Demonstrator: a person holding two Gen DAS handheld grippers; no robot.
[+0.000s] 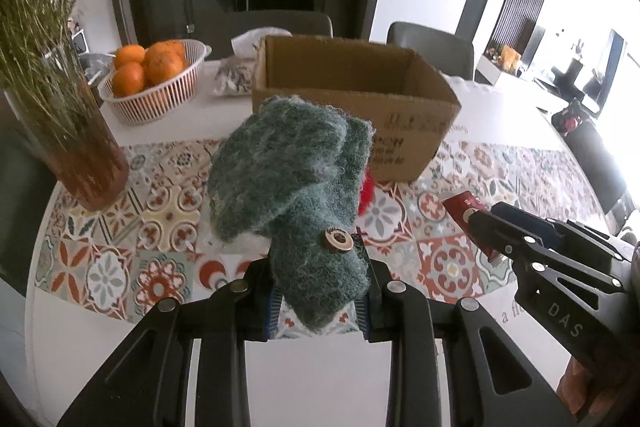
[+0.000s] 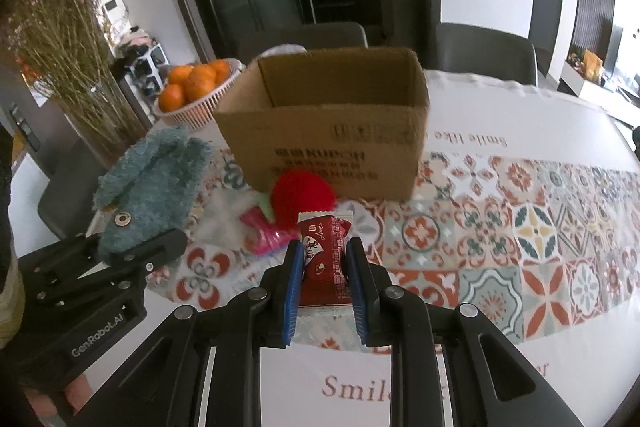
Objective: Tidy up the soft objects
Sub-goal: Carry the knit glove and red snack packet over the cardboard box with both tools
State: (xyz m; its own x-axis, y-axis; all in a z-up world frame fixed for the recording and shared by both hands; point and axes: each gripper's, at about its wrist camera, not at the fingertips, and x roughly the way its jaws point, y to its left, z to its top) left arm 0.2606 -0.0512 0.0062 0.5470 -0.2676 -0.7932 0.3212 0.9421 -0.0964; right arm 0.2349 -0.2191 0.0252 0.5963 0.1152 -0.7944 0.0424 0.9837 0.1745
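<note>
**A:** Why is that fuzzy green toy (image 1: pixel 292 187) up in the air like that?

**B:** The left tongs (image 1: pixel 320 297) are clamped on its lower end, near the round button, so the rest of it flops forward over the patterned cloth. I'd guess it's held high to get over the wall of the cardboard box (image 1: pixel 352 107), which stands open just behind it.

**A:** And the other hand?

**B:** The right tongs (image 2: pixel 322 275) are closed on a red snack packet (image 2: pixel 324 259), blue pads pressing both its sides. It sits low, close to the worktop (image 2: pixel 520 115); whether it's touching the cloth I can't tell.

**A:** Is a packet a soft thing?

**B:** It squashes, so probably it's bound for the box too. The box is near enough for either hand.

**A:** What's left lying there?

**B:** A red pompom (image 2: pixel 302 201) right against the box front, and a pink wrapper (image 2: pixel 264 233) just beside it. Both still need collecting, I'd say.

**A:** The oranges (image 1: pixel 146 67)?

**B:** In their basket (image 1: pixel 160 99) off to the left, beside the vase of dried flowers (image 1: pixel 60 99). Well out of the way.
</note>
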